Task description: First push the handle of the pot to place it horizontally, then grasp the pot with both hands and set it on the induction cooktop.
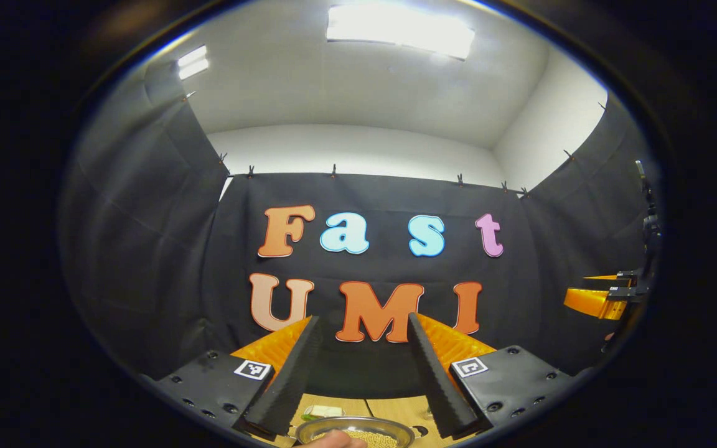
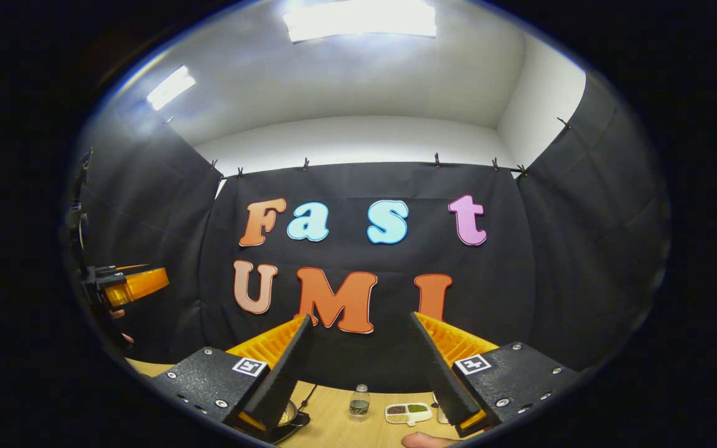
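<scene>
Left gripper [image 1: 361, 373] held high, aimed at the black cloth booth wall [image 1: 147, 249]. Fingers spread wide apart, nothing between them, nothing gripped. Low between the fingertips, at the bottom edge of the left gripper view: round shiny metal pot [image 1: 355, 430] on the pale wooden table [image 1: 396, 407], small pale grains inside, only the far rim and part of the inside visible. A fingertip of the person's hand [image 1: 337, 440] overlaps the pot's near edge. Handle of the pot: cannot tell where it points. Just beyond the left finger, a small pale-green flat item [image 1: 323, 410], too small to identify. Far out past the right finger, at the edge, the other gripper [image 1: 607, 298] at the same height.

Right gripper [image 2: 358, 379] also raised, facing the same wall. Fingers wide open, empty. Between the fingers, farther off on the table: small clear plastic bottle [image 2: 359, 401], upright, and near the right finger a white divided dish [image 2: 408, 412] with dark and green fillings. Behind the left fingertip, part of a metal pot rim on a dark flat base [image 2: 287, 418], mostly hidden. Part of a hand [image 2: 427, 440] at the bottom edge, below the right finger.
</scene>
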Motion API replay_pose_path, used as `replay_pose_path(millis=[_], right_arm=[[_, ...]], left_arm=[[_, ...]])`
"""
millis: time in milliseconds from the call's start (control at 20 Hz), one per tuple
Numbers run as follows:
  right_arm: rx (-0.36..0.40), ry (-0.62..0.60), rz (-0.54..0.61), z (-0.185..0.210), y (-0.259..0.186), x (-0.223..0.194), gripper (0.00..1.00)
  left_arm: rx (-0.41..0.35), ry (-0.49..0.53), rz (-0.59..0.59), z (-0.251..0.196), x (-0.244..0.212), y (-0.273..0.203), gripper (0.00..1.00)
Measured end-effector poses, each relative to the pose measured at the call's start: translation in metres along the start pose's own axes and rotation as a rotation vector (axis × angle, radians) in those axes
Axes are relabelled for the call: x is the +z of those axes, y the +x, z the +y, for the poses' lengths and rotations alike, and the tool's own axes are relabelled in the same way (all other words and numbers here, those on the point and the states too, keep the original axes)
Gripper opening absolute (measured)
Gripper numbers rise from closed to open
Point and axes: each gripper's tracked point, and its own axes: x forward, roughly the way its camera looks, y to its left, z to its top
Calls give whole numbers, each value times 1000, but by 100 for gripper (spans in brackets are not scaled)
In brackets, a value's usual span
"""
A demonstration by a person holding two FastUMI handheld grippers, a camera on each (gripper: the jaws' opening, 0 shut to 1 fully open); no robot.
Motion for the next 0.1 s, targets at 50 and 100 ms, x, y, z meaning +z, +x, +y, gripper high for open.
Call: replay_pose_path(millis=[50,100], right_arm=[[3,4,-9,1,-1,5,96],[7,8,-20,2,0,8,94]], left_arm=[[2,0,-4,3,0,-1,93],[-2,3,-5,2,0,-2,93]])
